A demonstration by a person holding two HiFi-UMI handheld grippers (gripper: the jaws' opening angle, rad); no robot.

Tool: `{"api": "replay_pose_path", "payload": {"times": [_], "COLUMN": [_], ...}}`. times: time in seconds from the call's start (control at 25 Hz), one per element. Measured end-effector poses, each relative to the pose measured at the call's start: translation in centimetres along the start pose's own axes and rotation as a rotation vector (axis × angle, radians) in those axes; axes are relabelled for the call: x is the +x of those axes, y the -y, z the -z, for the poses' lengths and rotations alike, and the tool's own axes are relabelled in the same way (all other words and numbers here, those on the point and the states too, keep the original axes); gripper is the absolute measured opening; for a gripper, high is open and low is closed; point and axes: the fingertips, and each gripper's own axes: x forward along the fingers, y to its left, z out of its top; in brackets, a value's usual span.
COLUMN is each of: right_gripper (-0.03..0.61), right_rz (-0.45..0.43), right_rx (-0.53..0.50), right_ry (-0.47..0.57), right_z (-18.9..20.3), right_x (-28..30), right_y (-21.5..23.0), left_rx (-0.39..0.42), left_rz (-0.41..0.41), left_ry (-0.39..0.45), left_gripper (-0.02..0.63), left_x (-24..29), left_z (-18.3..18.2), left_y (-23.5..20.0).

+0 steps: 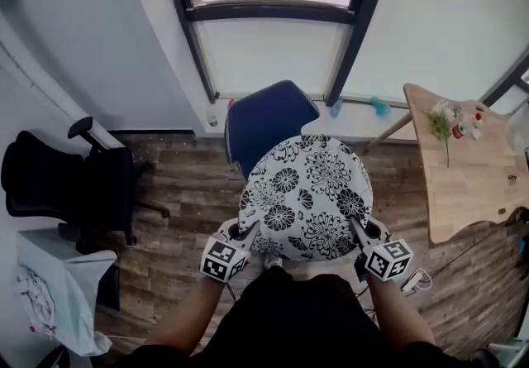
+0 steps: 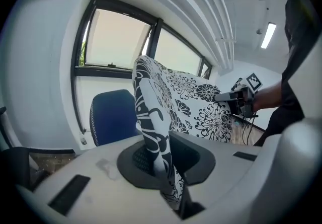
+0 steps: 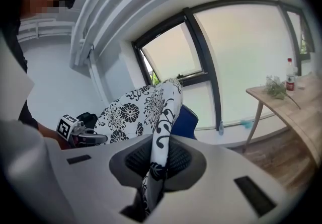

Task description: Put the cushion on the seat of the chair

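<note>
Two edges of the round black-and-white floral fabric cushion are pinched by the left gripper and the right gripper (blue padded chair just beyond).

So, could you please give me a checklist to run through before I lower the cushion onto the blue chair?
1. Left tool shut on the cushion edge: ok.
2. Right tool shut on the opposite edge: ok.
3. Cushion held over the blue chair, in front of its backrest: ok.
4. Seat free of objects: cannot tell, the cushion hides it.
5. Wooden table apart from the cushion: ok.
</note>
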Motion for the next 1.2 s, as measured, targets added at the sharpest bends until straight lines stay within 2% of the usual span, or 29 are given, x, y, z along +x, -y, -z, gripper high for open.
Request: {"api": "replay_pose_path", "payload": {"times": [0.2, 0.44, 0.6, 0.76, 0.92, 1.08, 1.2], "right_gripper": [0.049, 0.049, 0.049, 0.049, 0.049, 0.049, 0.049], "right_rz": [0.008, 0.006, 0.009, 0.152, 0.137, 0.161, 0.16], "right_rx": [0.029, 0.003, 0.005, 0.053, 0.066, 0.032, 0.034], "right_ry": [-0.044, -0.051, -0.057, -0.096, -0.138, -0.174, -0.204], "right_z": [-2.0, -1.3, -4.8, -6.8, -8.6, -14.4, -14.4], "right_x": [3.5, 1.4, -1.1, -8.3, -6.8, -9.4, -9.4], "right_y": [0.6, 0.1, -3.5, -8.3, -9.3, -12.1, -11.9], "left_rx": [-0.013, -0.027, -0.038, -0.05, -0.082, -0.134, -0.135], "left_rz": [0.017, 0.016, 0.035, 0.167, 0.154, 0.16, 0.151], "left_ry": [-0.048, -0.056, -0.055, -0.101, -0.138, -0.115, -0.135], "left_gripper": [0.034, 0.034, 0.034, 0.034, 0.034, 0.034, 0.034], "left_x": [2.0, 1.2, -2.7, -7.9, -8.9, -11.7, -11.7], "left_z": [-1.4, 0.3, -3.3, -6.4, -7.7, -12.2, -12.3], "left_y": [-2.2, 0.2, 1.0, 4.5, 2.9, 3.5, 4.0]}}
